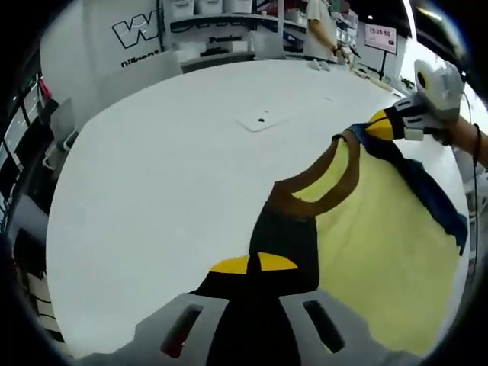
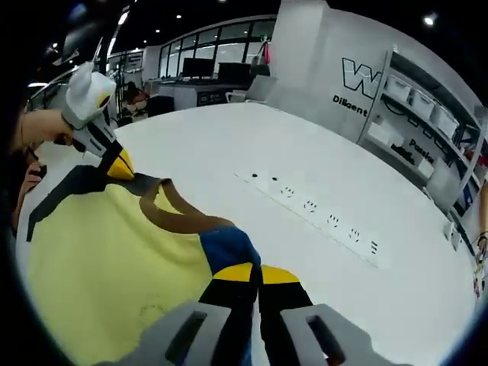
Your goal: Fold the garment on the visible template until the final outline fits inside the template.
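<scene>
Yellow cloth garment [image 1: 381, 252] with brown neckband and blue sleeves hangs lifted between my tongs, my left gripper [image 1: 253, 264] and right gripper [image 2: 255, 273] each pinched shut on a shoulder. Beyond lies the white table [image 1: 168, 175]; I'd judge folding barely begun, no fold visible yet.

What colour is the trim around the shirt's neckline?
Brown, on the yellow shirt; the neckline trim shows best in the left gripper view.
</scene>
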Demonstrator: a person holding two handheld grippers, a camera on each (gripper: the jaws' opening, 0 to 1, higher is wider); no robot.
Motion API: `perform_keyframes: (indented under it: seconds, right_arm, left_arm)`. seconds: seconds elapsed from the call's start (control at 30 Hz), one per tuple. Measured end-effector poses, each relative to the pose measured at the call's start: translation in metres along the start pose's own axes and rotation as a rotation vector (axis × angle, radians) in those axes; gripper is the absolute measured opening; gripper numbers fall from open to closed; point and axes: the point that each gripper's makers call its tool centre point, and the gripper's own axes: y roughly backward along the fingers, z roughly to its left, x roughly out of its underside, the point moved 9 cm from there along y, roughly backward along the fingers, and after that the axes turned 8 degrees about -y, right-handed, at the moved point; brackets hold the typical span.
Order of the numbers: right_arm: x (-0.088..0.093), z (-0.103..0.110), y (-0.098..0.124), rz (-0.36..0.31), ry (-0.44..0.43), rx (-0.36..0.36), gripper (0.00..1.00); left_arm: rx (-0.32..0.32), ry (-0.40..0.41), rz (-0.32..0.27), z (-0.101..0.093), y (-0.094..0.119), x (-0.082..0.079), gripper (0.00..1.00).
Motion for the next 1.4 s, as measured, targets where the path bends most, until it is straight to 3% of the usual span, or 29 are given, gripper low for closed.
perform_keyframes:
  seconds: [0.1, 0.27, 0.37, 0.67, 0.77, 0.83, 0.9, 1.0, 1.13, 1.2, 1.4]
  right_arm:
    - [-0.001, -0.001, -0.001, -0.005, -0.008, 0.005, 0.0]
    - [-0.006, -0.002, -0.002, -0.02, -0.008, 0.019, 0.0]
    - [-0.01, -0.003, -0.003, -0.033, -0.058, 0.03, 0.0]
    - [-0.003, -0.004, -0.019, 0.02, -0.048, 0.086, 0.0]
    - [0.005, -0.005, -0.023, 0.033, -0.146, 0.072, 0.0]
    - [0.006, -0.009, -0.021, 0.018, -0.149, 0.087, 0.0]
    - [0.005, -0.009, -0.019, -0.004, -0.183, 0.096, 0.05]
    - [0.002, -0.007, -0.007, -0.064, -0.243, 0.066, 0.12]
    - [-0.003, 0.003, 0.01, -0.138, -0.273, 0.037, 0.39]
    - [-0.004, 0.009, 0.017, -0.129, -0.267, 0.025, 0.42]
    - [-0.006, 0.029, 0.04, -0.12, -0.271, -0.015, 0.54]
  left_arm:
    - [-0.06, -0.022, -0.008, 0.003, -0.001, -0.003, 0.02]
    - [-0.113, -0.042, -0.107, 0.008, 0.002, -0.018, 0.02]
    - [-0.146, -0.06, -0.107, 0.013, 0.001, -0.022, 0.02]
    - [-0.204, -0.023, -0.091, 0.015, -0.015, -0.015, 0.02]
    - [-0.229, -0.02, -0.091, 0.017, -0.015, -0.015, 0.02]
    - [-0.252, -0.019, -0.071, 0.02, -0.014, -0.014, 0.02]
    - [-0.265, -0.033, -0.066, 0.023, -0.009, -0.013, 0.06]
    - [-0.234, 0.026, -0.1, 0.022, 0.001, -0.014, 0.13]
    - [-0.23, 0.032, -0.106, 0.016, 0.015, -0.015, 0.22]
    - [-0.238, 0.003, -0.106, 0.009, 0.024, -0.016, 0.24]
    - [-0.206, 0.026, -0.138, -0.011, 0.047, -0.016, 0.4]
